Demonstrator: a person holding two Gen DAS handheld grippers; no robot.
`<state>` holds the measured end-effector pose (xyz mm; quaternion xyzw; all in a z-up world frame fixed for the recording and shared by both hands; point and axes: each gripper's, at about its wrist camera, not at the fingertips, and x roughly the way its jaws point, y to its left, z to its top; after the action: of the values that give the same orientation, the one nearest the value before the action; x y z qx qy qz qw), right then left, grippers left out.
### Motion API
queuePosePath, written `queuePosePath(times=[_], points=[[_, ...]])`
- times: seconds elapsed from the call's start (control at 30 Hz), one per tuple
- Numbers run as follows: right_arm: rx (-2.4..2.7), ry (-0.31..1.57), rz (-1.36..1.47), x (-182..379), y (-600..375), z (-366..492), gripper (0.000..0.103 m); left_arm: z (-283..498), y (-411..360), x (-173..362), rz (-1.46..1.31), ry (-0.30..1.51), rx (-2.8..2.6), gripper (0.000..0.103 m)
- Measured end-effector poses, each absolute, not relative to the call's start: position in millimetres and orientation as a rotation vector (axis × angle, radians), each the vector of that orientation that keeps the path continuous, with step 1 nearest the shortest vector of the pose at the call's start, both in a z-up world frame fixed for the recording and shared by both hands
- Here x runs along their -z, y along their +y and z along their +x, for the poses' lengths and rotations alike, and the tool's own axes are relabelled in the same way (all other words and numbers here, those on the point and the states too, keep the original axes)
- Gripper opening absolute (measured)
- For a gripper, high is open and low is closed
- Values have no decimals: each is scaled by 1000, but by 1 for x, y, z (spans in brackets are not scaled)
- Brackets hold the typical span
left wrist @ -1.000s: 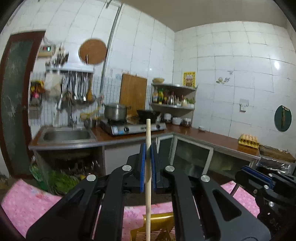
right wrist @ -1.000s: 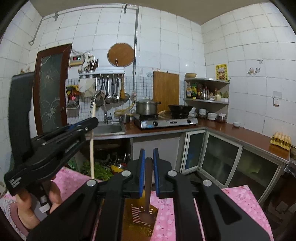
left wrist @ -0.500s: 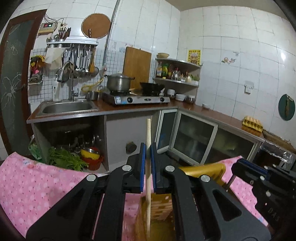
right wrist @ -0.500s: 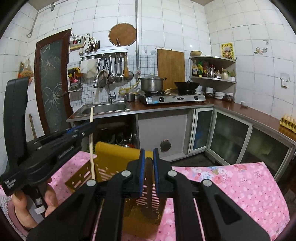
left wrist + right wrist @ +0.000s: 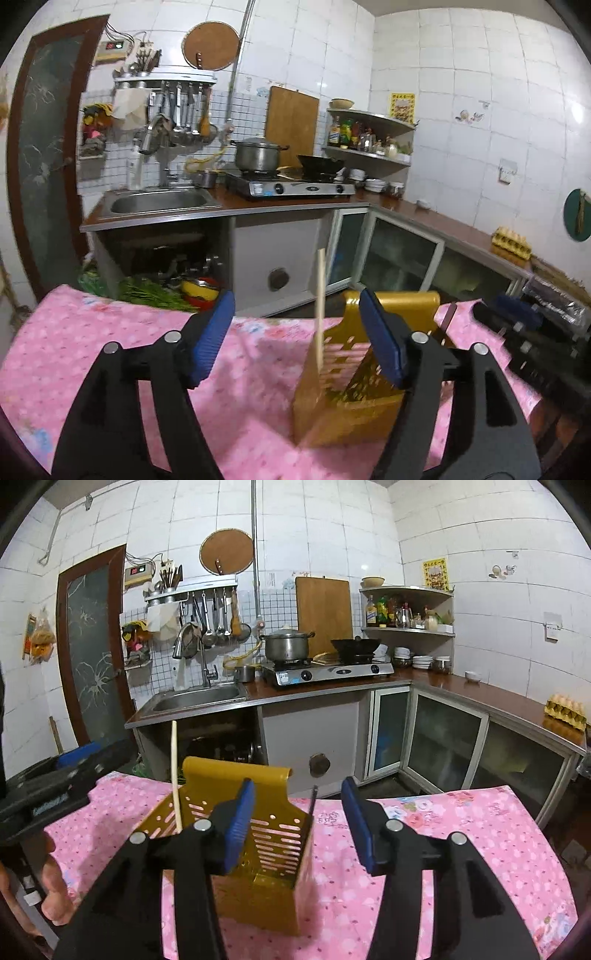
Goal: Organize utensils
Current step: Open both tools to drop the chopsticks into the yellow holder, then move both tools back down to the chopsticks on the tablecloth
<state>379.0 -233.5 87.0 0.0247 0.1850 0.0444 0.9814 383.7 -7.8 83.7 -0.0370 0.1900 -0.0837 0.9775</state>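
Both claws are spread wide and hold nothing. The left claw is held above the yellow holder on the pink worktop; a wooden stick stands inside. The right claw is aimed downward; a dark handle at the holder's right corner is shown clearly only there

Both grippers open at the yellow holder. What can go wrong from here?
1. The light wooden stick leans against the yellow holder's wall and rises well above it; a nudge from the left gripper may lever it out.
2. The holder sits between the right gripper's fingers; pulling back carelessly might tip it on the pink cloth.
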Motion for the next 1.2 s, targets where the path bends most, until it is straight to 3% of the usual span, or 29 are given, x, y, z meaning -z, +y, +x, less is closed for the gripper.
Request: queuePosePath(times=[0.13, 0.33, 1.2], points=[[-49, 371, 58, -93, -243, 350, 56, 352, 6, -86, -58, 404, 159, 87], [32, 425, 78, -76, -255, 311, 61, 314, 16, -78, -39, 452, 179, 98], [143, 671, 73, 36, -236, 276, 61, 314, 17, 25, -25, 797, 149, 98]])
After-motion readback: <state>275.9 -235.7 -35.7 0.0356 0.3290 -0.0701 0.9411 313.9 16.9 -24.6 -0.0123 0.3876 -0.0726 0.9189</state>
